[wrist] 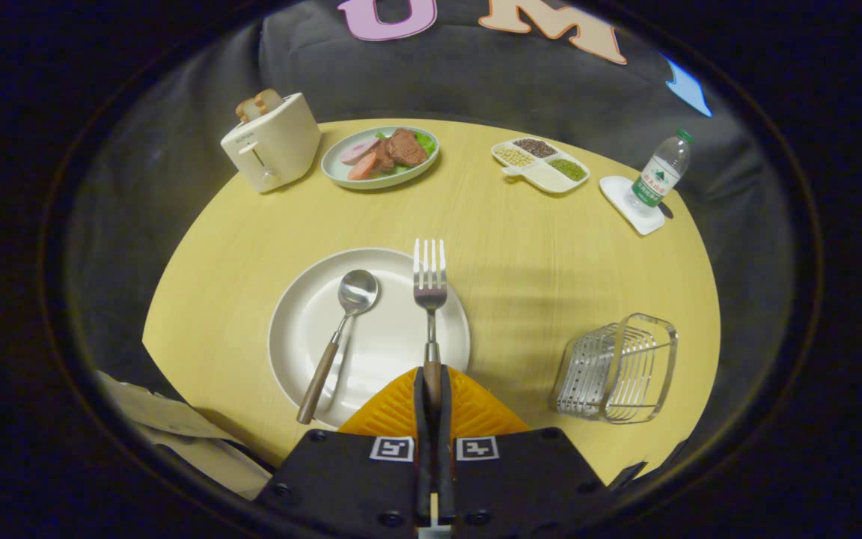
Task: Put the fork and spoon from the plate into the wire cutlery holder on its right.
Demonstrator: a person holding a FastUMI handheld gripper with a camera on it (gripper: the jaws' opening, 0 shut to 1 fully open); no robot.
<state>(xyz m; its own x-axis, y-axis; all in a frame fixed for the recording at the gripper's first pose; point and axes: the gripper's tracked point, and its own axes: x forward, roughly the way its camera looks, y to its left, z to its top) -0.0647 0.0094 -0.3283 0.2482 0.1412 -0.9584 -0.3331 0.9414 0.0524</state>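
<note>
Here the gripper [432,389] is closed tight on the wooden handle of the silver fork [429,288], both fingers pressing it, tines pointing away over the far rim of the round white plate [292,329]. Left of it, the wooden-handled silver spoon [341,329] lies on that plate, while the wire cutlery holder [618,370] stands to the right on the yellow tabletop [521,247]. Beyond sit 1 cream toaster [272,142], a green dish of food [380,157], a divided snack tray [541,163] and a water bottle [659,174].

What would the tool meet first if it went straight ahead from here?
The tool is shut on the fork. Ahead lies bare table, perhaps the divided snack tray; depth is unclear.
</note>
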